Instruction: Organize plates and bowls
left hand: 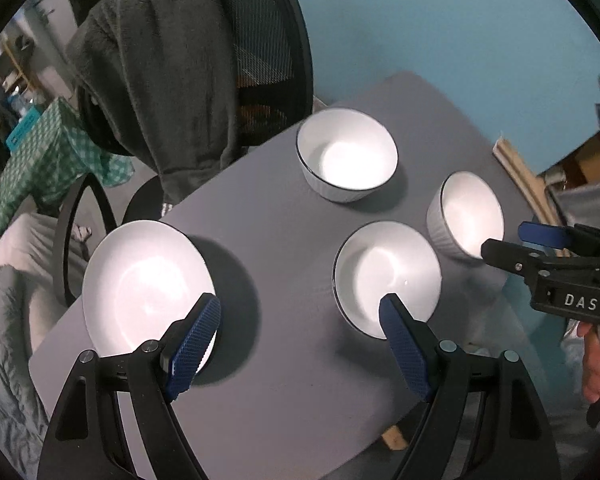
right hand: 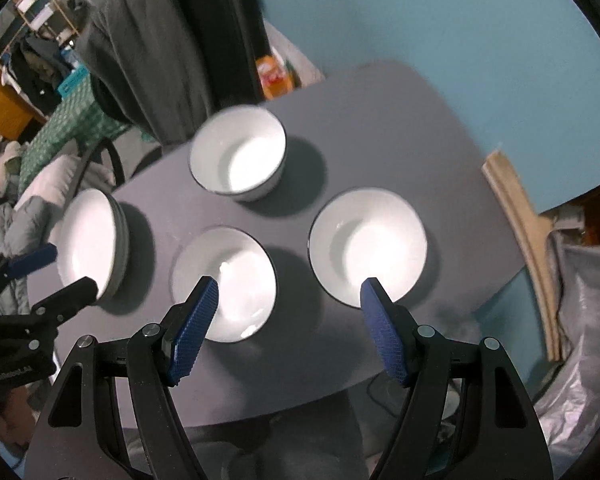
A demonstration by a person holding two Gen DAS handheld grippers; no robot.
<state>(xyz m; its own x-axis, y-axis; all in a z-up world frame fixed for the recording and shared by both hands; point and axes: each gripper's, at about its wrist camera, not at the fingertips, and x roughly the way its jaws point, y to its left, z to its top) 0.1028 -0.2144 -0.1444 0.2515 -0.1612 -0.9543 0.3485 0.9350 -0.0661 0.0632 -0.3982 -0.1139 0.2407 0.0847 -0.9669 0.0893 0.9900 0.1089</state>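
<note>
Below, four white dishes are spread on the grey table [left hand: 284, 380]; the middle bowl [right hand: 224, 284] lies between both grippers, slightly nearer the right gripper [right hand: 288, 308], which, like the left gripper [left hand: 300, 328], is held wide open and empty

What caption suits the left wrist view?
Open left hand-held gripper above a grey table with four white dishes.

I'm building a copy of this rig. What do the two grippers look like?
Both match: the left gripper and right gripper have black plastic linkage arms with silver pivot screws and blue cross-hatched finger pads. The right one's body carries white "DAS" lettering.
</note>
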